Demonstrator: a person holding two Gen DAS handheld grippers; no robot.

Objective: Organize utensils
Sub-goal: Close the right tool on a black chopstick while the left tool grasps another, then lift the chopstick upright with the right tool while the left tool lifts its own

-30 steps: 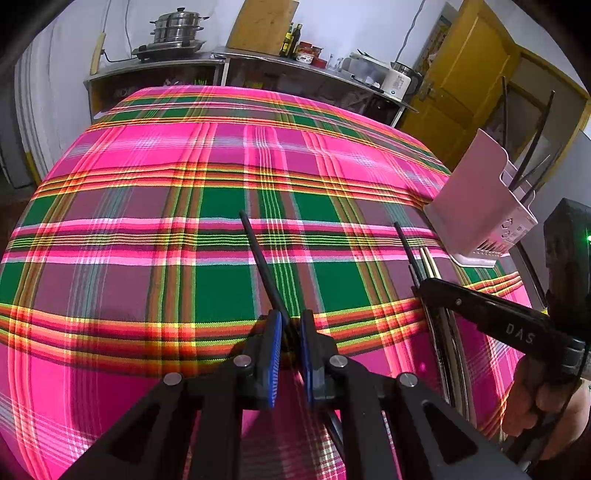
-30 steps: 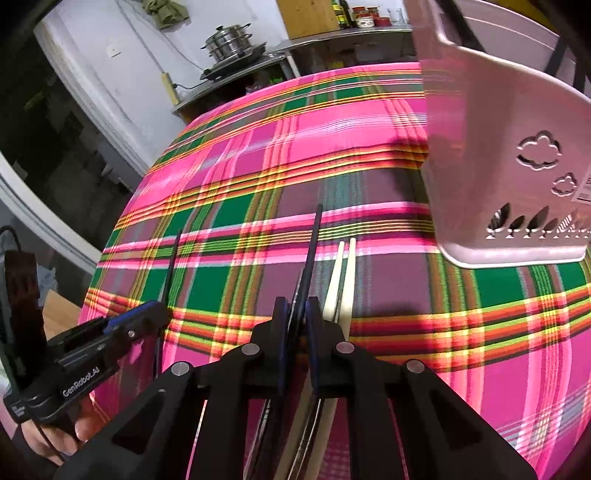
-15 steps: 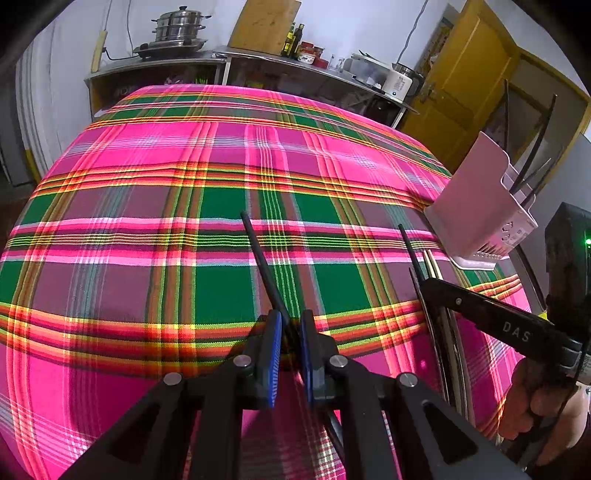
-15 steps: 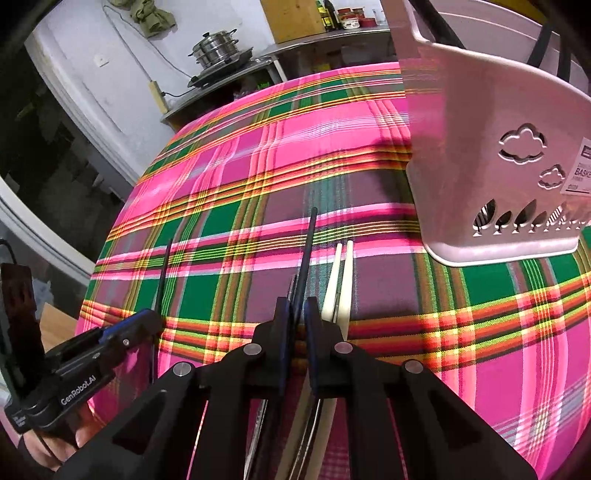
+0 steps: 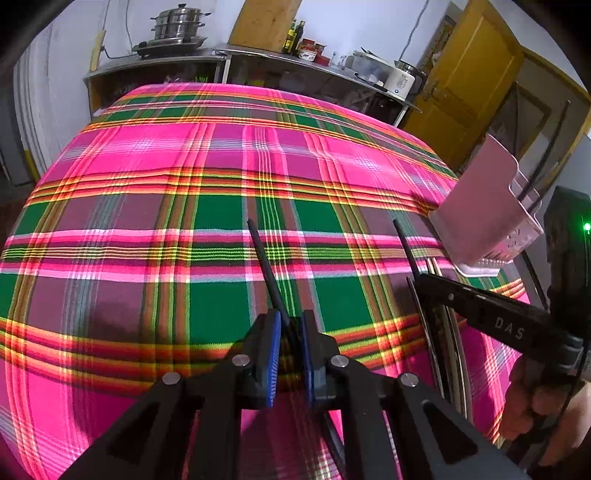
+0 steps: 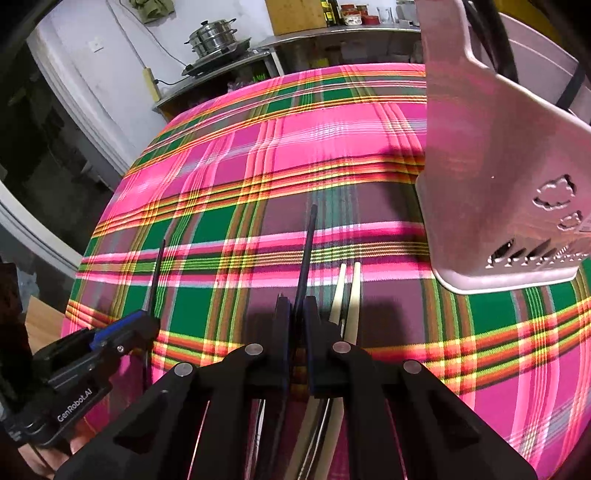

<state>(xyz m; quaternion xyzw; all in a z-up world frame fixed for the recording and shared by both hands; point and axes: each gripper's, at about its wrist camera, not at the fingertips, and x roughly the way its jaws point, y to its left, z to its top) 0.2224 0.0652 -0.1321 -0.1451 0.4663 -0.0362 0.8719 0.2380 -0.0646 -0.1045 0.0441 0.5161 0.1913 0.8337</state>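
My left gripper (image 5: 289, 325) is shut on a black chopstick (image 5: 265, 269) that points forward over the plaid tablecloth (image 5: 184, 206). It also shows in the right wrist view (image 6: 140, 325) at the lower left. My right gripper (image 6: 294, 314) is shut on another black chopstick (image 6: 308, 251); it shows in the left wrist view (image 5: 417, 280) at the right. Two cream chopsticks (image 6: 349, 291) and other utensils lie on the cloth just right of and under my right gripper. A pink utensil basket (image 6: 509, 177) stands at the right, holding several dark utensils; it also shows in the left wrist view (image 5: 484, 206).
A steel counter (image 5: 229, 59) with a stacked steamer pot (image 5: 179, 26), bottles and appliances runs behind the table. A yellow door (image 5: 469, 74) is at the back right. The table's left edge (image 6: 85, 258) drops off beside the left gripper.
My right gripper has moved forward and closer to the pink basket with its black chopstick. The left gripper has stayed almost still with its chopstick.
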